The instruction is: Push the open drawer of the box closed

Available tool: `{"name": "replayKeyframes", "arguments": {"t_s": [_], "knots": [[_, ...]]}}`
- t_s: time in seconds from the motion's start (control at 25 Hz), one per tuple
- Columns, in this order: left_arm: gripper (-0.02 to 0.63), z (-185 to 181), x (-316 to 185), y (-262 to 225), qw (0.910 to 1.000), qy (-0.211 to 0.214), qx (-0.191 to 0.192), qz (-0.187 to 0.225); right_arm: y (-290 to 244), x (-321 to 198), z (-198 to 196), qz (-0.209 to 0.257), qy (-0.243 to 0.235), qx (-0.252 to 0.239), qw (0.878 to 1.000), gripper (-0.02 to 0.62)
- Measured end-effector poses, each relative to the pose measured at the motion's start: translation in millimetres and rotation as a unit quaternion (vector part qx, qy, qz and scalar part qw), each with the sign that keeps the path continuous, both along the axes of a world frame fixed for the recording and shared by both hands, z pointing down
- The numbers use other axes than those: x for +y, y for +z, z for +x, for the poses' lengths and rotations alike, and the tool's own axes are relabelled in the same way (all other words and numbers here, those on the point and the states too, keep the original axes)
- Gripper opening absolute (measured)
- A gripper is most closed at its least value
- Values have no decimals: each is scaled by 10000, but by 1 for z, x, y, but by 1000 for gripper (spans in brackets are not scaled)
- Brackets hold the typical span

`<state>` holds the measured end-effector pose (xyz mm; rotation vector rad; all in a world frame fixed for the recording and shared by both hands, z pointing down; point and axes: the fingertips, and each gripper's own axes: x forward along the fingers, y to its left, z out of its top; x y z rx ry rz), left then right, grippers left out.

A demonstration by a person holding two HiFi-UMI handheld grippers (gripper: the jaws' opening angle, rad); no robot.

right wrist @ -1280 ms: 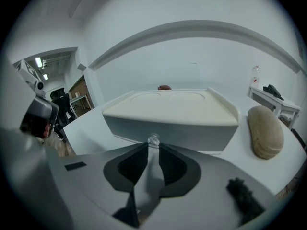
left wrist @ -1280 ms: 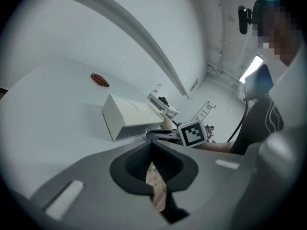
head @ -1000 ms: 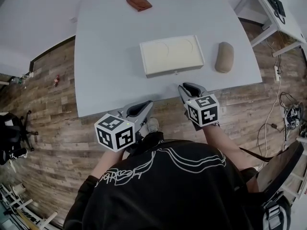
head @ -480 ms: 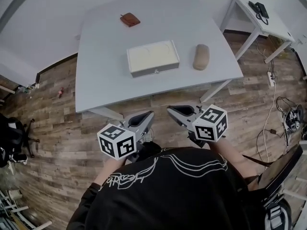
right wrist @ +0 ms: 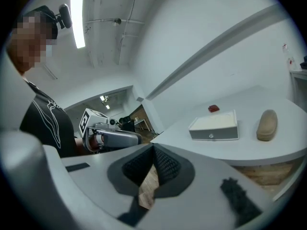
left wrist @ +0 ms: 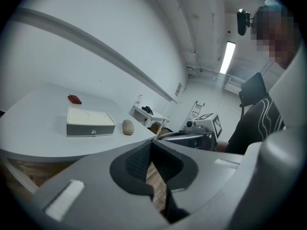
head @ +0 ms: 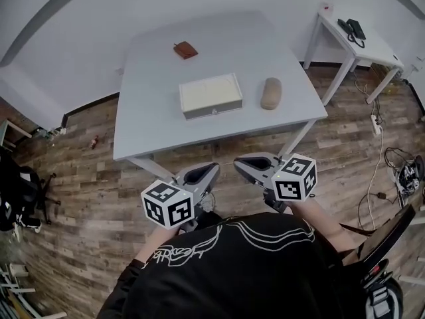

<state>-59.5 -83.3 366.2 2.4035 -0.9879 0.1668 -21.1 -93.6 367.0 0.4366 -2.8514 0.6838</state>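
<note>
The white box (head: 210, 94) lies in the middle of the grey table (head: 149, 125). Its drawer front with a small round knob (head: 214, 111) sits flush with the box. The box also shows far off in the left gripper view (left wrist: 90, 121) and the right gripper view (right wrist: 214, 124). My left gripper (head: 206, 171) and right gripper (head: 244, 163) hang over the wooden floor, well short of the table's near edge and close to my body. Both are shut with nothing between their jaws. Each gripper appears in the other's view: the right gripper (left wrist: 192, 137), the left gripper (right wrist: 112, 137).
A tan oblong object (head: 271, 93) lies right of the box, and a red-brown pouch (head: 185, 50) sits behind it. A small white side table (head: 352, 35) with a black phone stands at the back right. Cables (head: 398, 161) lie on the floor at right.
The view has pulled back from the table, so the box looks smaller and farther. Both grippers have drawn away from the table's edge toward my body.
</note>
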Motion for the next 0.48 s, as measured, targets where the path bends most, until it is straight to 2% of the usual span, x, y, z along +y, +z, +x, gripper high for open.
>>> {"name": "replayKeyframes", "arguments": {"t_s": [0.48], "knots": [[6,5,8,5,10000,21,-38,-64,6,11,2,7,-23,48,10000,8]]}}
